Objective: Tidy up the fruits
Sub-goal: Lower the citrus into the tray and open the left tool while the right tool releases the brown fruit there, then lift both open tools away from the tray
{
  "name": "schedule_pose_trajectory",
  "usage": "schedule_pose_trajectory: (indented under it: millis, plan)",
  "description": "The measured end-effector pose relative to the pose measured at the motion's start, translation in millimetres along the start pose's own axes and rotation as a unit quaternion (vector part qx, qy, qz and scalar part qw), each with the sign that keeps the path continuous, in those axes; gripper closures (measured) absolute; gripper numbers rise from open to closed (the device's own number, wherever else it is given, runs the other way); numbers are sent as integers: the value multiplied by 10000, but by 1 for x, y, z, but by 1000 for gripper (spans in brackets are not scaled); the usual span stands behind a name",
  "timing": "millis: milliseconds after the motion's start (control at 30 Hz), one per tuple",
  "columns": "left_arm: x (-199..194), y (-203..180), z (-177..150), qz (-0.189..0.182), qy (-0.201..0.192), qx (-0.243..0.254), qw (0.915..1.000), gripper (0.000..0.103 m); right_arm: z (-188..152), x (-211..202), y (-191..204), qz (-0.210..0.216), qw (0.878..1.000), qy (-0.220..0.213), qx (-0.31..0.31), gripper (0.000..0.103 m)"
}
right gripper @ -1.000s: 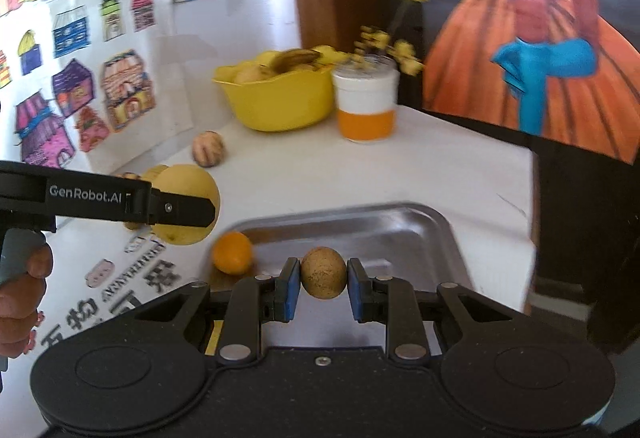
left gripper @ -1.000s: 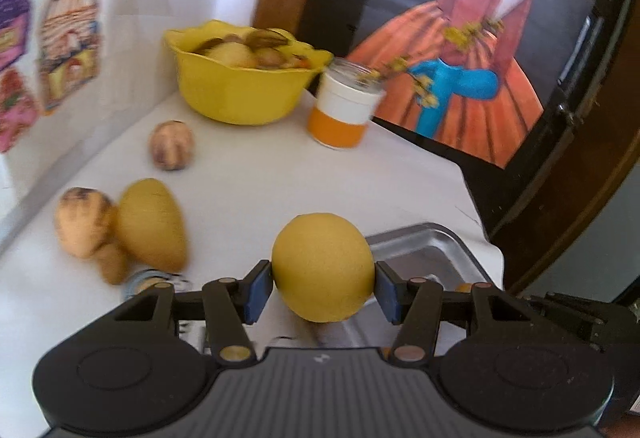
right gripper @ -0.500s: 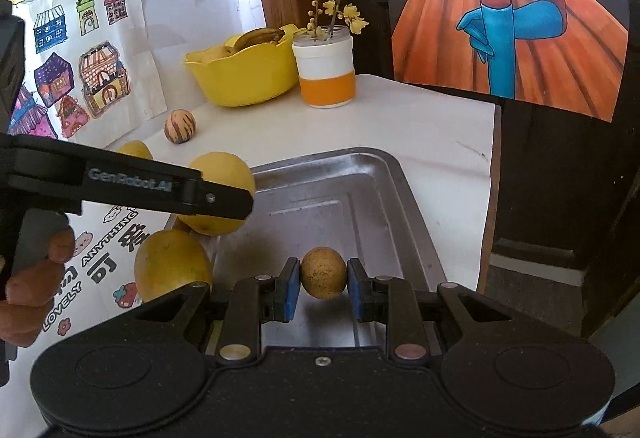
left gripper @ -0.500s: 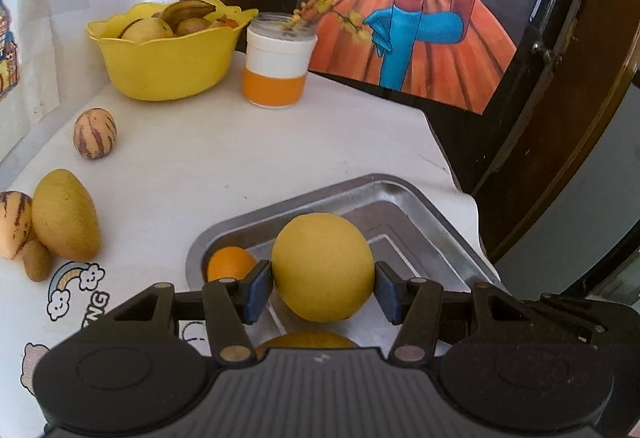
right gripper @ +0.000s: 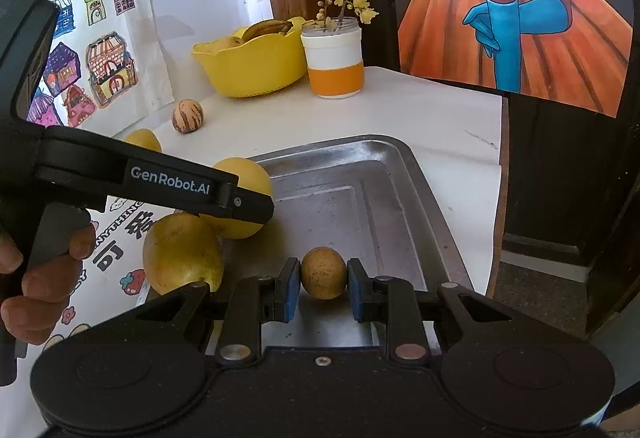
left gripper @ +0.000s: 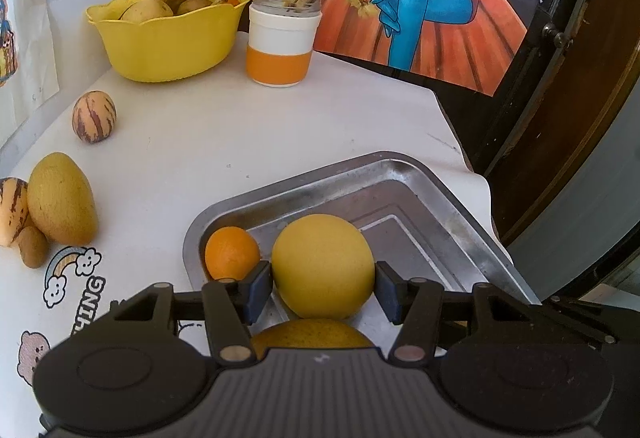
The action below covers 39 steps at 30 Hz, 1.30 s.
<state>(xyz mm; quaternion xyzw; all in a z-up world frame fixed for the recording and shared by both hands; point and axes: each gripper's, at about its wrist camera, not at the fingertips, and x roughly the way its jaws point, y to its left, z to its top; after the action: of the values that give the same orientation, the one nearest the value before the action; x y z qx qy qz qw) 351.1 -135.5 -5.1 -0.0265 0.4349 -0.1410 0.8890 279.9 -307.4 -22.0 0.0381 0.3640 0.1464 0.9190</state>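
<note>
My left gripper (left gripper: 323,289) is shut on a large round yellow fruit (left gripper: 323,254) and holds it low over the near left part of the steel tray (left gripper: 440,194). In that tray lie an orange (left gripper: 231,252) and a second yellow fruit (left gripper: 312,334), which my gripper body partly hides. My right gripper (right gripper: 323,291) is shut on a small brown fruit (right gripper: 323,270) over the tray's near part (right gripper: 360,174). The right wrist view also shows the left gripper's finger (right gripper: 180,186) across the held yellow fruit (right gripper: 250,174), beside the other yellow fruit (right gripper: 182,254).
A mango-like fruit (left gripper: 62,198), two striped fruits (left gripper: 94,115) (left gripper: 12,210) and a small brown one (left gripper: 33,246) lie on the white table left of the tray. A yellow bowl of fruit (left gripper: 168,38) and a flower jar (left gripper: 280,42) stand at the back. The table's edge runs just right of the tray.
My left gripper has carried the yellow fruit from above the table to low over the tray. My right gripper has moved forward over the tray, still holding the brown fruit.
</note>
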Motion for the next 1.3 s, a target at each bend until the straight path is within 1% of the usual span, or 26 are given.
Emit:
schedule_pose_trajectory:
  millis: [67,133,200,233,300,367,400,467,500,533,567,600,700,767,833,933,1067,1167,1300]
  plan:
    - [-1,0,0,-10,-26,-16,10000,43,0,-1,0,-28,10000,-11,8,73]
    - [-9,0,1,-32,-181,-61,9998,40,0,-4,0,-51,10000,-30,18,73]
    - [-19,-1,1,-42,-360,-62,9993,34,1,-7,1,-71,9999,-71,24,72]
    - [-24,-2,1,-41,-452,-56,9990,30,1,-9,1,-93,9999,-90,32,70]
    - [-38,-2,2,-56,-661,-55,9978,25,2,-14,3,-134,9998,-151,51,66]
    - [-53,-2,2,-62,-856,-105,9963,16,3,-23,6,-155,9996,-248,57,53]
    - [-60,-1,1,-63,-944,-138,9954,15,4,-27,7,-168,9994,-295,51,50]
    - [-74,1,0,-78,-1096,-194,9938,7,5,-38,11,-219,9989,-415,7,38]
    - [-81,2,-1,-66,-1186,-222,9927,4,5,-45,14,-240,9985,-488,-27,35]
    - [-88,2,-3,-27,-1272,-241,9916,1,6,-50,16,-248,9982,-545,-50,29]
    - [-95,2,-5,28,-1361,-247,9904,1,6,-57,18,-249,9978,-604,-58,24]
    - [-102,2,-7,79,-1422,-229,9895,1,7,-63,20,-248,9975,-655,-52,22]
    - [-121,5,-14,138,-1579,-240,9871,1,7,-81,27,-232,9965,-797,-85,11]
    - [-134,8,-21,162,-1676,-293,9853,1,7,-93,32,-232,9959,-862,-133,1]
    - [-145,12,-27,193,-1740,-325,9840,1,4,-105,36,-209,9957,-883,-171,1]
    - [-159,19,-40,251,-1781,-348,9831,0,-2,-119,41,-195,9964,-802,-189,1]
    - [-173,31,-61,310,-1690,-384,9844,0,-14,-134,52,-184,9977,-615,-207,1]
    - [-183,43,-78,409,-1559,-394,9861,0,-27,-144,64,-149,9986,-398,-306,1]
    - [-190,62,-99,749,-1258,-360,9886,0,-49,-151,87,-67,9985,-91,-535,1]
